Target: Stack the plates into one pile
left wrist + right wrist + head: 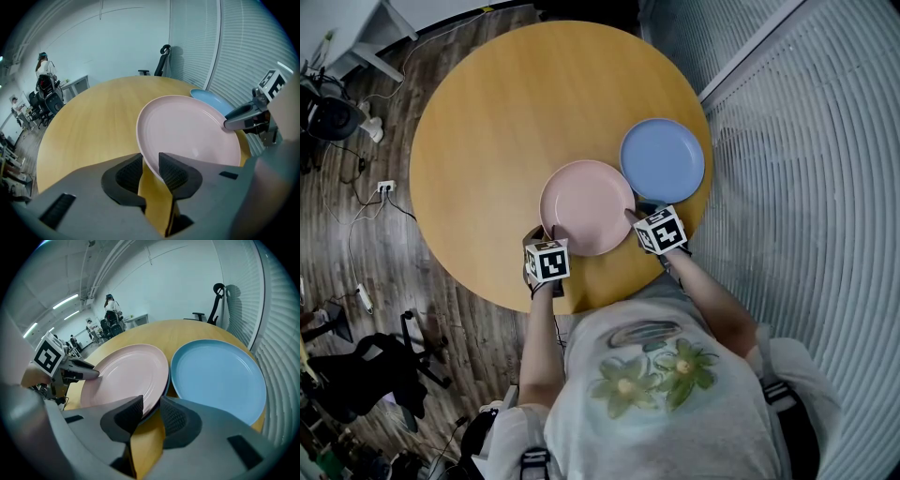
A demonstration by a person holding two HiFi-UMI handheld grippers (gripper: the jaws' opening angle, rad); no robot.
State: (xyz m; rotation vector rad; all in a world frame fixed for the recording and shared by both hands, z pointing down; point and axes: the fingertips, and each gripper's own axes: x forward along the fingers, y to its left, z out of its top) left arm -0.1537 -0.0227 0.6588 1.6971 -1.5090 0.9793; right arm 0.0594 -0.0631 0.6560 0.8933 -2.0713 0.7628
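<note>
Wooden table (487, 141), pink plate (586, 206) rim pinched between fingers of left gripper (150, 160) and right gripper (151, 402)

The round pink plate (586, 206) is lit brightly by long white ceiling lights (65, 302). Both gripper views are bent and darkened at the corners.

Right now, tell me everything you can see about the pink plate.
The pink plate is round, pale, matte, plastic-looking, shallow with a raised rim, and empty. It is over the near part of the wooden table, close beside the blue plate. The left gripper and right gripper each clamp its near rim from opposite sides. Whether it rests on the table is unclear.
</note>
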